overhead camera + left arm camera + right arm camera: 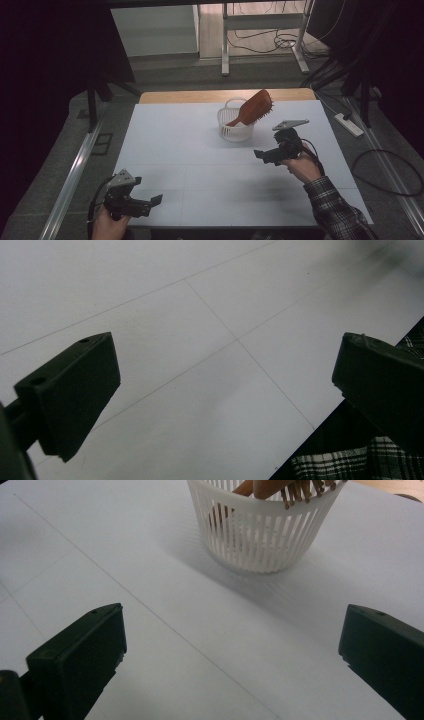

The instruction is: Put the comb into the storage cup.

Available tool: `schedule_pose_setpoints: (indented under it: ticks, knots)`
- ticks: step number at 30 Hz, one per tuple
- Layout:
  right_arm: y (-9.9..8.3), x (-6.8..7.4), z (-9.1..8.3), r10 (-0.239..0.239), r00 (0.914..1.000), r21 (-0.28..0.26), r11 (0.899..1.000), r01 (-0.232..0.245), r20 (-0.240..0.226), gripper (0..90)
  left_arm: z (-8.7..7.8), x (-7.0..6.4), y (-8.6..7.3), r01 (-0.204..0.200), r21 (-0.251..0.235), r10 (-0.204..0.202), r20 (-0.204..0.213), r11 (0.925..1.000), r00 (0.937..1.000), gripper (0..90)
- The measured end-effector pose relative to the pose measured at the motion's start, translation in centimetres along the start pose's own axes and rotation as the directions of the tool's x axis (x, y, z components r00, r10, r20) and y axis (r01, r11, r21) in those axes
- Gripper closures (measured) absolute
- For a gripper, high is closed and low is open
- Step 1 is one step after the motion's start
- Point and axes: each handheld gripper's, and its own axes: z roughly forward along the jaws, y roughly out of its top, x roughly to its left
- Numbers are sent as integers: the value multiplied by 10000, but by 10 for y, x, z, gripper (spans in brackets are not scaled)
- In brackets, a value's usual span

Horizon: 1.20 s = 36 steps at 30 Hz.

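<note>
1. White table (200,165), dim room, grey floor around it; cables lie on the floor at the far right.
2. Left gripper (150,202): near the front left corner, jaws wide apart, holding nothing, well apart from the basket.
3. Basket (235,131): white, slatted, upright toward the back of the table, right of centre.
4. Hairbrush (252,109): reddish-brown, handle down inside the basket, head leaning out over the rim to the right.
5. Right gripper (265,154): near the basket, jaws spread, empty, aimed toward it.
6. Progress, judged: brush placed in basket; nothing appears left but withdrawing.
</note>
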Motion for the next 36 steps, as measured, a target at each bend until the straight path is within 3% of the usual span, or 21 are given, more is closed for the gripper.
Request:
schedule_pose_setpoints:
  ticks: [36]
  knots:
    - [-40, -5, -28, 79, 10000, 587, 9982, -77, -40, 0, 1, -1, 0, -18, 52, 19, -23, 10000, 10000, 0]
